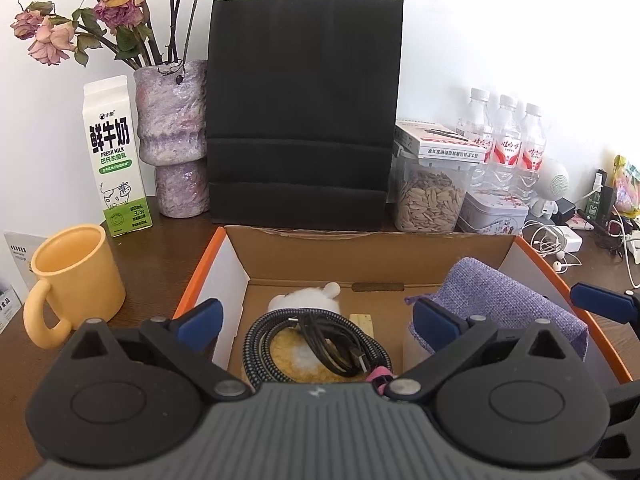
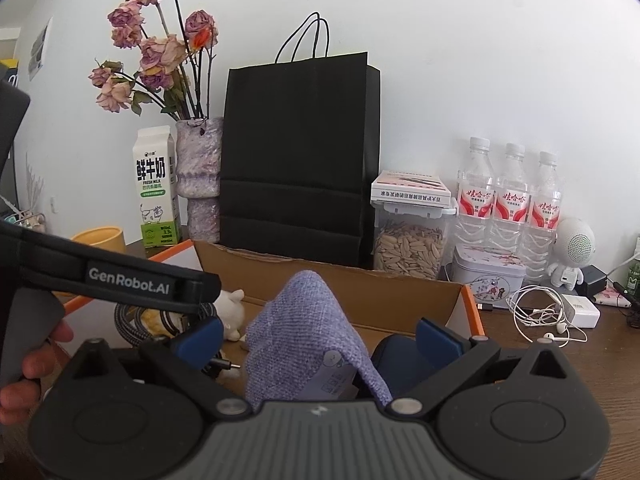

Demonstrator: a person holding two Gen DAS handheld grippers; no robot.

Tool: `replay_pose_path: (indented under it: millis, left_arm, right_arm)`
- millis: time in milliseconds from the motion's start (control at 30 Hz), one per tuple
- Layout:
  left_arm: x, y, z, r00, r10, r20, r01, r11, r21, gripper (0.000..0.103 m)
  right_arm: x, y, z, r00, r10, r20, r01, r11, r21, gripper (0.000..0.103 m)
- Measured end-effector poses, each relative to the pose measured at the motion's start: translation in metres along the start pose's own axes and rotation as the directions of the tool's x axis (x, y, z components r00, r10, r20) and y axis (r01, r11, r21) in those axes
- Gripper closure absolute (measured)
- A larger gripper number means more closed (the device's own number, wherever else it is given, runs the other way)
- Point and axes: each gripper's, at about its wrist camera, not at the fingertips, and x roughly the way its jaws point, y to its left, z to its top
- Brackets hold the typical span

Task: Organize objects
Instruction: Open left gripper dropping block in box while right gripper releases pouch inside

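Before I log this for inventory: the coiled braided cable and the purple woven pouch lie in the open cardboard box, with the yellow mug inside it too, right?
Not quite. The yellow ceramic mug stands outside the open cardboard box, on the dark wooden table to its left, as the left wrist view shows. The coiled braided cable and purple woven pouch do lie inside.

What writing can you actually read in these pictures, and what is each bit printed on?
"鲜牛奶" and "FRESH MILK": milk carton.
"3.3": lower front of the same carton.
"GenRobot.AI": side of the left gripper.
Red script on the water bottles: too stylised and small to read.
White box on the seed container: upside-down print, too small.
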Motion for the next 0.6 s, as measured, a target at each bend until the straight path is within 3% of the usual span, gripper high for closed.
replay_pose_path:
  millis: [600]
  left_arm:
    - [-0.086, 0.011, -0.037, 0.999, 0.024, -0.030, -0.025, 0.999, -0.023, 0.000]
  right_arm:
    - [-0.077, 0.026, -0.013, 1.000, 0.021, -0.015, -0.022, 1.000, -0.017, 0.000]
